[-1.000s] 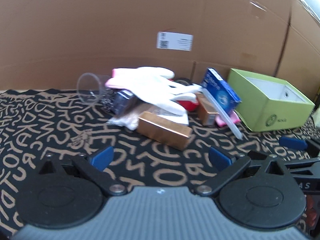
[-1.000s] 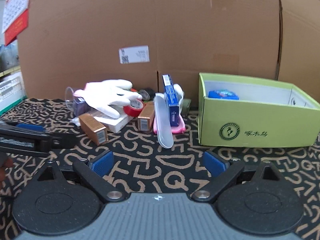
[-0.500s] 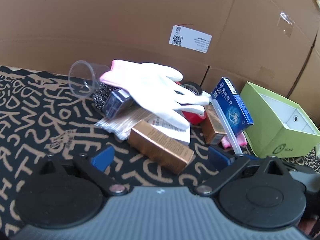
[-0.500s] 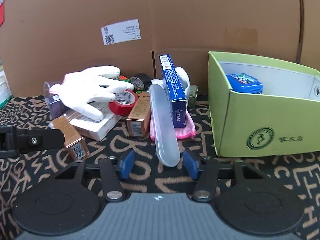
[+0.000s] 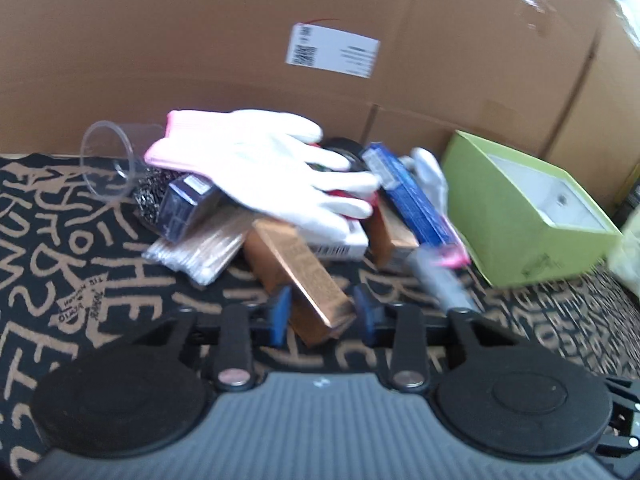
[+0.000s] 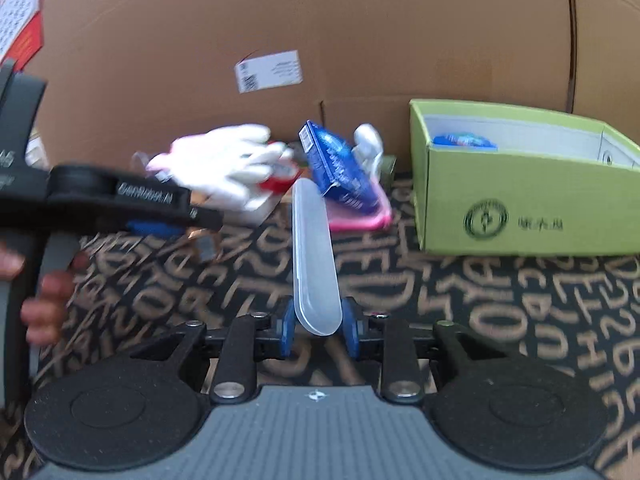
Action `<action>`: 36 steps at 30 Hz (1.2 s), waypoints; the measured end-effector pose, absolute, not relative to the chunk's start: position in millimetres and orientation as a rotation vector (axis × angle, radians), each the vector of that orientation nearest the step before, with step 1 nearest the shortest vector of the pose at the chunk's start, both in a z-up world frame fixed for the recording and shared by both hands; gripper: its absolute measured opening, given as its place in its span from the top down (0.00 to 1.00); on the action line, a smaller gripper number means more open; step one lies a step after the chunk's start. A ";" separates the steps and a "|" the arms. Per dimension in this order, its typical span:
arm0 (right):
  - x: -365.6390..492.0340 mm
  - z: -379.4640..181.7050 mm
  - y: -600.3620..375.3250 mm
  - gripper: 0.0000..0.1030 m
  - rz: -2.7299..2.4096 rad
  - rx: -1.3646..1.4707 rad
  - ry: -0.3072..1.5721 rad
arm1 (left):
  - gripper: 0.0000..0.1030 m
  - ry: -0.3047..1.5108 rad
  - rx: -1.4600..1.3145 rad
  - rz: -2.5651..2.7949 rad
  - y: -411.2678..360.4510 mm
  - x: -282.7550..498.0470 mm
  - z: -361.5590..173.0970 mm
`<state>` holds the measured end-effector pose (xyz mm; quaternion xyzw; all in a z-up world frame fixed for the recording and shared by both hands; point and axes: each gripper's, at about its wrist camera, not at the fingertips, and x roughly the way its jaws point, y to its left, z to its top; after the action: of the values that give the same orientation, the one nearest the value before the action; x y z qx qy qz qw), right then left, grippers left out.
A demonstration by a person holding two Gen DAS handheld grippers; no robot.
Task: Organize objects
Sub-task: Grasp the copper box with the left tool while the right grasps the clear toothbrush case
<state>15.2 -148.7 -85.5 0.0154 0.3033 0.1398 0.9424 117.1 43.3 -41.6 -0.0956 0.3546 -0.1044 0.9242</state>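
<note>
A pile of objects lies on the patterned mat before a cardboard wall. My left gripper (image 5: 320, 316) has its blue pads on both sides of the near end of a copper-coloured box (image 5: 298, 276), closed against it. My right gripper (image 6: 316, 328) is shut on the near end of a clear plastic toothbrush case (image 6: 314, 256), which points toward the pile. A white glove (image 5: 276, 168) lies on top of the pile, next to a blue box (image 5: 408, 196). The green open box (image 6: 524, 196) stands at the right with a blue item (image 6: 464, 140) inside.
A clear plastic cup (image 5: 106, 160) lies on its side at the pile's left. A red tape roll (image 6: 278, 178), a second copper box (image 5: 390, 236) and a pink cloth (image 6: 360, 220) sit in the pile. The left gripper's body (image 6: 112, 200) crosses the right wrist view.
Both grippers moved forward to the pile and closed: the left on the copper box, the right on the toothbrush case. The case's near end is now lifted between the right pads.
</note>
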 end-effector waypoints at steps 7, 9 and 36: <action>-18.8 -86.2 -141.4 0.72 0.391 0.047 0.663 | 0.77 0.758 -0.216 -0.250 61.9 81.3 -45.0; -21.2 -84.5 -140.2 0.70 0.398 0.047 0.654 | 0.72 0.736 -0.194 -0.225 60.2 80.6 -43.5; -25.9 -88.8 -137.1 0.69 0.324 0.022 0.676 | 0.75 0.817 0.018 -0.286 41.5 50.1 -45.7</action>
<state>-25.9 -137.1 -88.8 0.0110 0.3301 0.1581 0.9305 50.1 41.5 -45.7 0.0087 0.3960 -0.1387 0.9077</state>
